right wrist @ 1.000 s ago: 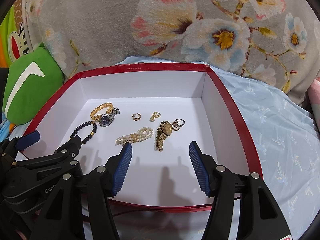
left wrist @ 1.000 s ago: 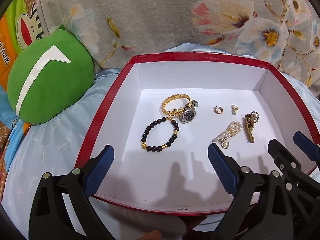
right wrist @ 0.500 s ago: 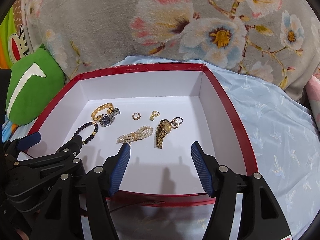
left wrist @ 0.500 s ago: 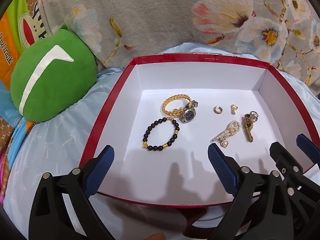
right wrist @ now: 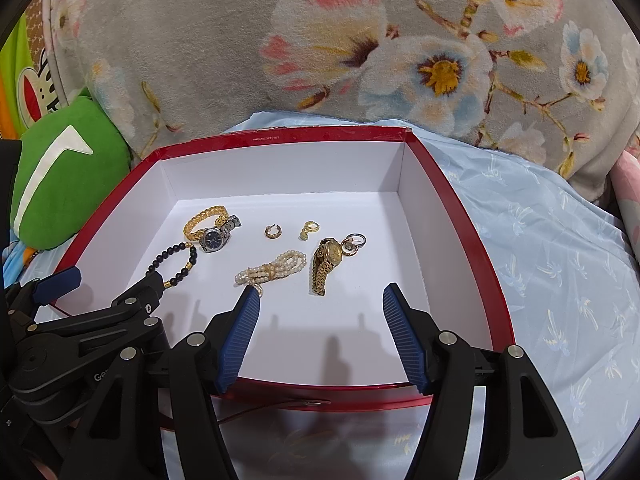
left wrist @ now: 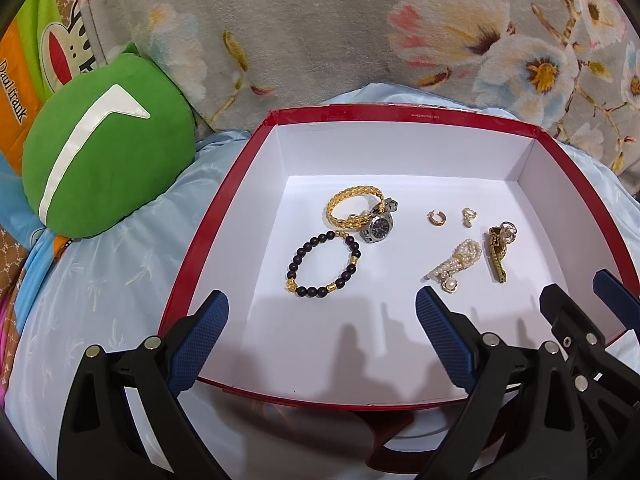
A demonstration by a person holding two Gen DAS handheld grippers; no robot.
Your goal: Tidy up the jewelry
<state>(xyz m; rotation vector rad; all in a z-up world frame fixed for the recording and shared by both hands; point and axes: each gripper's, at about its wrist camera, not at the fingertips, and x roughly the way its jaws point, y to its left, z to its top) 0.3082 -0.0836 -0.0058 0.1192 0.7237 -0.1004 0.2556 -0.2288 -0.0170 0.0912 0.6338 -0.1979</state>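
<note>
Red box (left wrist: 208,240) with white interior, lying on pale blue sheet (right wrist: 560,264). Jewelry loose on box floor. Left group: gold chain bracelet (left wrist: 352,210) touching silver watch (left wrist: 378,228); black bead bracelet (left wrist: 324,266) just in front of both. Middle: two small gold earrings (right wrist: 273,231), apart from each other. Right group: pearl bracelet (right wrist: 272,269) beside gold watch (right wrist: 326,264), small rings (right wrist: 354,242) at the watch's far end. Left claw (left wrist: 320,340) spread wide, holding nothing, hovering over near edge of box. Right claw (right wrist: 320,336) likewise parted and empty, alongside it, fingers aimed toward pearl bracelet and gold watch. Green cushion (left wrist: 104,160) left of box; floral blanket (right wrist: 320,60) behind.
</note>
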